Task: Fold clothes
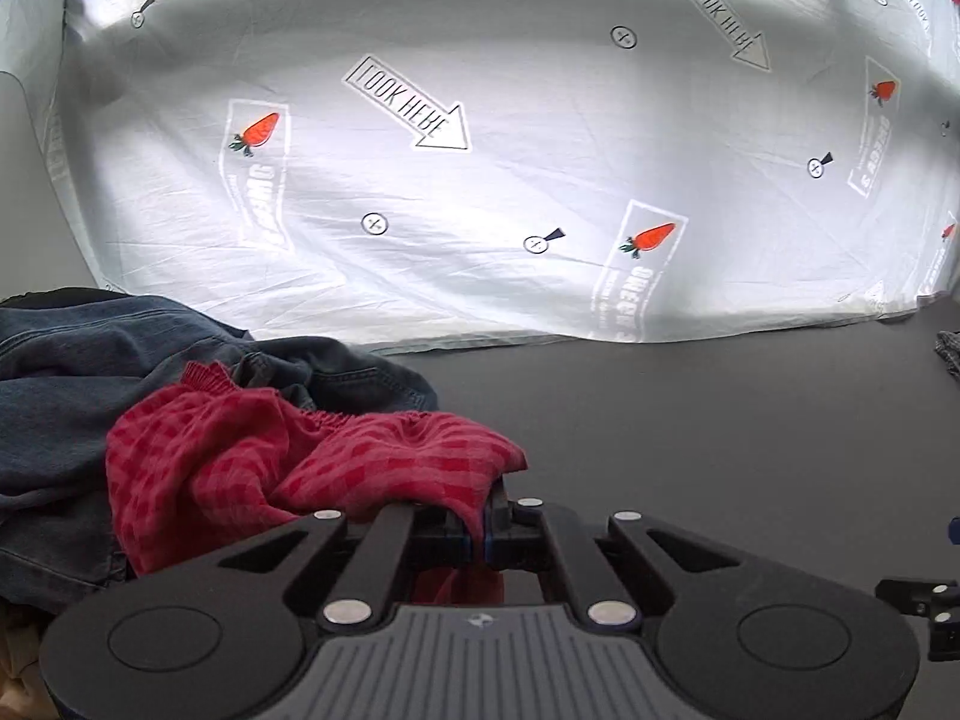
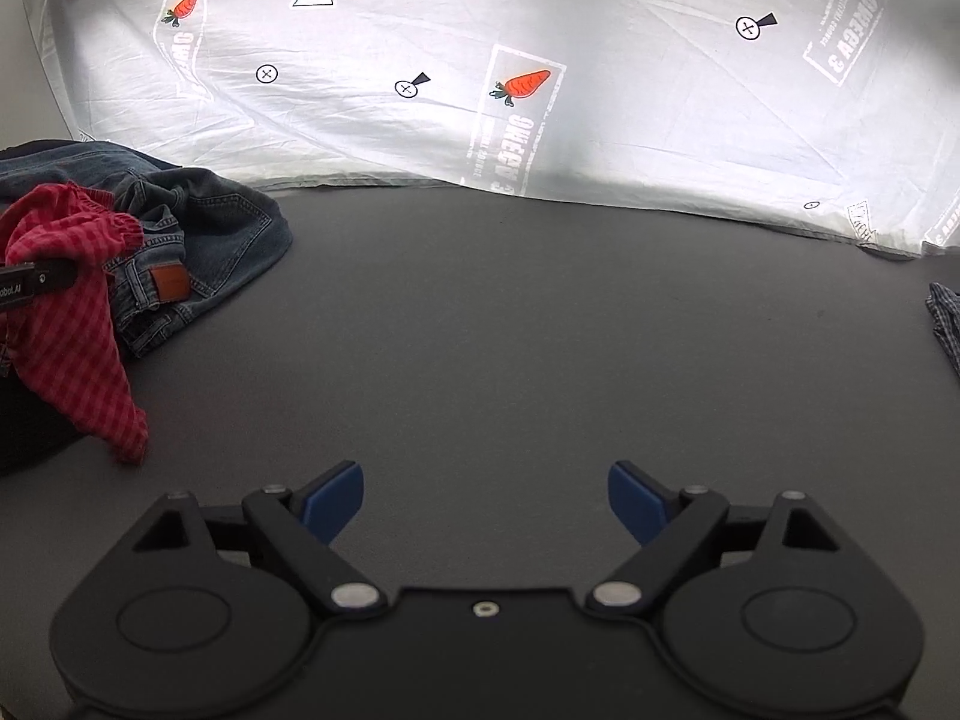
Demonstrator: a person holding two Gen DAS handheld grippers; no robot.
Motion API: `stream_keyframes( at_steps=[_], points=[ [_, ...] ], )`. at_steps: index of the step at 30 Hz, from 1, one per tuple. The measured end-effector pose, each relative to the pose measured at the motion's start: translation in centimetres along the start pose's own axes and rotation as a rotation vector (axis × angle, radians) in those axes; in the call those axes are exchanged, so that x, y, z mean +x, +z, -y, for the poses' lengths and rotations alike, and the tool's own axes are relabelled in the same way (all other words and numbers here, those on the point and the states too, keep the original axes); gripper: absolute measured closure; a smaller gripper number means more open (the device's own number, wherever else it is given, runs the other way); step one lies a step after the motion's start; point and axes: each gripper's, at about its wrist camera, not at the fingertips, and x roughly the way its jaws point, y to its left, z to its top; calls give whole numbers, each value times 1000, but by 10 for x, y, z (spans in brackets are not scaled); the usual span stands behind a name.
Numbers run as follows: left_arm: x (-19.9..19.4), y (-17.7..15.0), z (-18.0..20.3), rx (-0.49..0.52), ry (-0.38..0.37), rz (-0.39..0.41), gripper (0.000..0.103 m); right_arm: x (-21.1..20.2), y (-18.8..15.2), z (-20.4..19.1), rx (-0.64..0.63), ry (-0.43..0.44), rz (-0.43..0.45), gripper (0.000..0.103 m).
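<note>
My left gripper point(image 1: 483, 531) is shut on a red checked garment point(image 1: 252, 456), which bunches up over the fingers and hangs to the left. In the right wrist view the same red garment point(image 2: 72, 324) hangs lifted from the left gripper at the far left, its lower corner near the table. Blue jeans point(image 1: 90, 372) lie crumpled behind it, also in the right wrist view point(image 2: 198, 234). My right gripper point(image 2: 485, 501) is open and empty, low over the dark grey table point(image 2: 510, 330), well right of the clothes.
A white printed sheet point(image 1: 480, 180) with carrots and arrows hangs behind the table, also in the right wrist view point(image 2: 600, 90). A blue-grey checked cloth point(image 2: 948, 324) lies at the table's right edge, and shows in the left wrist view point(image 1: 951, 351).
</note>
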Motion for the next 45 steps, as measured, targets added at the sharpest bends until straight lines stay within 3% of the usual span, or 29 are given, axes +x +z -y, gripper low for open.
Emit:
stream_keyframes(
  at_steps=[4, 14, 18, 21, 24, 26, 29, 32, 35, 38, 40, 45],
  points=[
    [-15, 19, 71, 21, -134, 59, 100, -21, -10, 37, 59, -27, 57, 15],
    [-72, 93, 262, -58, -650, 171, 100, -96, -62, 187, 263, -246, 133, 15],
    [-105, 117, 317, -73, -798, 262, 100, -120, -77, 232, 308, -330, 166, 15],
    [-126, 123, 328, -79, -852, 302, 99, -128, -88, 258, 335, -345, 175, 15],
    [-130, 107, 322, -57, -783, 287, 98, -127, -93, 269, 326, -323, 165, 15],
    [-121, 90, 311, -53, -702, 231, 97, -123, -95, 270, 302, -302, 149, 15],
    [-90, 51, 282, -103, -527, 59, 96, -111, -97, 269, 267, -269, 98, 14],
    [-55, -8, 241, -108, -261, -148, 95, -99, -100, 266, 230, -237, 39, 14],
    [-21, -56, 200, -152, -75, -341, 86, -89, -102, 265, 205, -207, 4, 14],
    [-31, -92, 171, -264, -32, -415, 76, -79, -98, 260, 180, -182, -17, 14],
    [-43, -105, 161, -314, -23, -415, 64, -71, -95, 260, 159, -162, -26, 14],
    [-44, -94, 170, -365, -28, -397, 61, -47, -90, 248, 43, -123, -25, 15]
  ],
)
